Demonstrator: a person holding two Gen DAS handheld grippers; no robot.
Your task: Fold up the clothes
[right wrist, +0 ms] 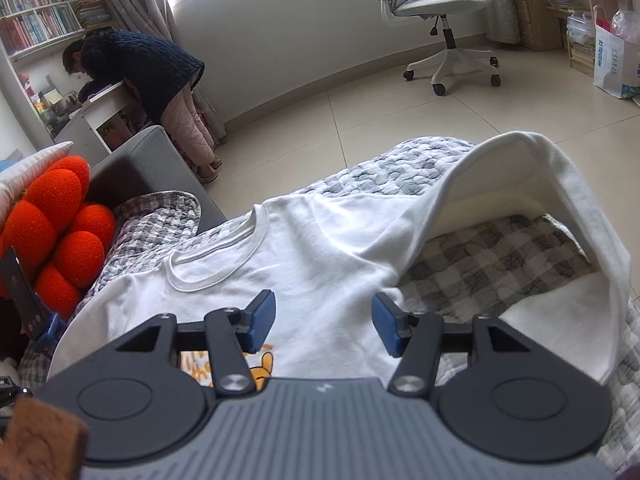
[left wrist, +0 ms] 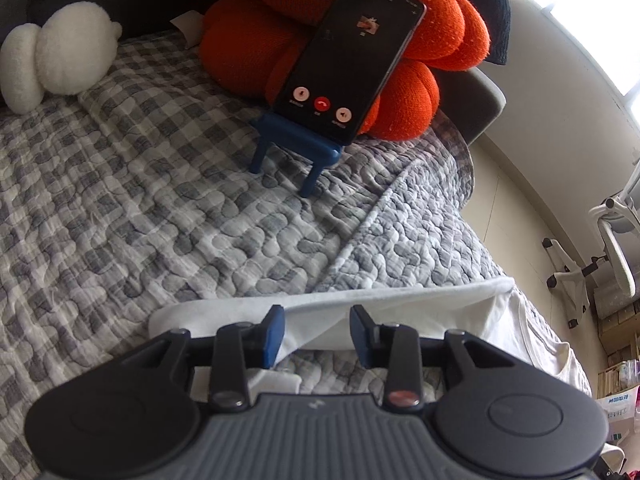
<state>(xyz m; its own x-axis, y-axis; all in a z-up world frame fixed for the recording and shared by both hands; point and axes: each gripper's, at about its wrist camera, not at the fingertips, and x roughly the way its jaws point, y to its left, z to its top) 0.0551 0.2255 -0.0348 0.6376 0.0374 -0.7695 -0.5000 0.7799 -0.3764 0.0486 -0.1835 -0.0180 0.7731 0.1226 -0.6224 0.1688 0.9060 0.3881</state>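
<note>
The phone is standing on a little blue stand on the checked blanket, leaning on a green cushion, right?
Nearly. The cushion is orange, not green, as the left wrist view shows. The rest holds: the phone stands on a little blue stand on the checked blanket, leaning back against that cushion.

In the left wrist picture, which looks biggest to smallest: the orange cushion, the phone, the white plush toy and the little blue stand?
As they look in that view:
1. orange cushion
2. phone
3. white plush toy, close to the phone in area, so that pair is unsure
4. blue stand
</note>
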